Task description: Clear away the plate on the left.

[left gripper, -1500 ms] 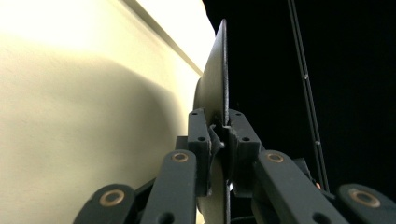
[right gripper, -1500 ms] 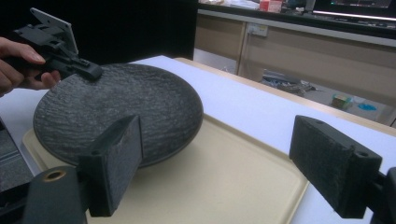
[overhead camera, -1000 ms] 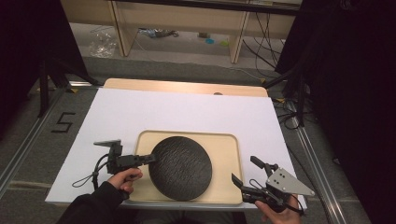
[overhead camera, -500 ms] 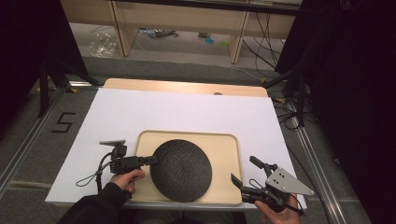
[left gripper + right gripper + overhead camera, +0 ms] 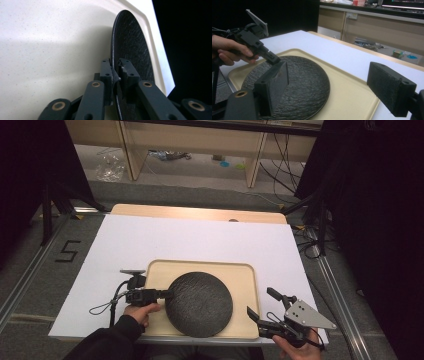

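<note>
High view: round dark plate (image 5: 199,303) lies flat in beige tray (image 5: 246,276) on white table sheet (image 5: 200,240), near person's edge, overhanging tray's near rim a little. Left gripper (image 5: 169,294) comes in from plate's left side, tips at its left rim, arm pointing roughly toward plate centre. Right gripper (image 5: 262,306) sits off tray's near-right corner, apart from plate, jaws spread w/ nothing between. Left gripper view: the two jaws pressed onto plate (image 5: 130,47) rim, one above and one below the edge; pinch looks firm, tray (image 5: 50,50) floor pale beyond. Plate is a disc, so no long axis; what counts is rim position. Right gripper view: own jaws stand wide apart; plate (image 5: 297,82) lies ahead and left of them, its near-right rim closest, left gripper (image 5: 273,58) on the far rim opposite. Judgement: left hand already has the plate; free right rim faces the right gripper, which is nearer that side, so a second grip would approach leftward across tray (image 5: 352,97) edge.
</note>
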`<action>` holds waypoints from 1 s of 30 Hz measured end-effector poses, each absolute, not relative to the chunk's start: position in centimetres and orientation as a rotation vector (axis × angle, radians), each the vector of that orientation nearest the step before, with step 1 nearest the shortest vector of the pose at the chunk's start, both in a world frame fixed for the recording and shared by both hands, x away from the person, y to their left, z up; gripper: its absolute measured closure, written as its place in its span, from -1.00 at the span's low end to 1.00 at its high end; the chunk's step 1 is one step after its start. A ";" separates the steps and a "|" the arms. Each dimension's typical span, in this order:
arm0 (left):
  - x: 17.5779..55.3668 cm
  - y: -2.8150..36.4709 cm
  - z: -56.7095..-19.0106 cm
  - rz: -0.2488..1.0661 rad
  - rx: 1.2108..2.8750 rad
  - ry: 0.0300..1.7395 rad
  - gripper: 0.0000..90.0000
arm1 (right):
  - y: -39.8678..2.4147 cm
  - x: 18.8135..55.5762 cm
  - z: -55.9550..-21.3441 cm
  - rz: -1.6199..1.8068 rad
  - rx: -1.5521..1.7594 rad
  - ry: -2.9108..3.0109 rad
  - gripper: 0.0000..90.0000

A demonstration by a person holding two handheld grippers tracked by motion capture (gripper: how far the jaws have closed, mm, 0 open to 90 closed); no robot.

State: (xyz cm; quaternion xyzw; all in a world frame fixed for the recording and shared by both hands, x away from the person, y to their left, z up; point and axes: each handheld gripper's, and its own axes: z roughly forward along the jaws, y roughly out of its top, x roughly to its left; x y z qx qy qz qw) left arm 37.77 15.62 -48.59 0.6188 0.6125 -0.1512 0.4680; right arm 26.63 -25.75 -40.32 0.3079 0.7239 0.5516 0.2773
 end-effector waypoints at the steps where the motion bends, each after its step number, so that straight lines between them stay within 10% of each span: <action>1: 37.9 15.5 -48.7 -0.375 1.516 1.507 0.75 | -25.8 26.6 -40.3 1.481 0.827 1.945 -0.58; 20: 38.7 15.9 -48.7 -0.325 1.609 1.505 0.51 | -25.8 26.6 -40.4 1.476 0.835 1.953 -0.58; 30: 38.4 16.1 -46.0 -0.087 1.808 1.426 0.00 | -25.8 26.6 -40.4 1.472 0.829 1.953 -0.58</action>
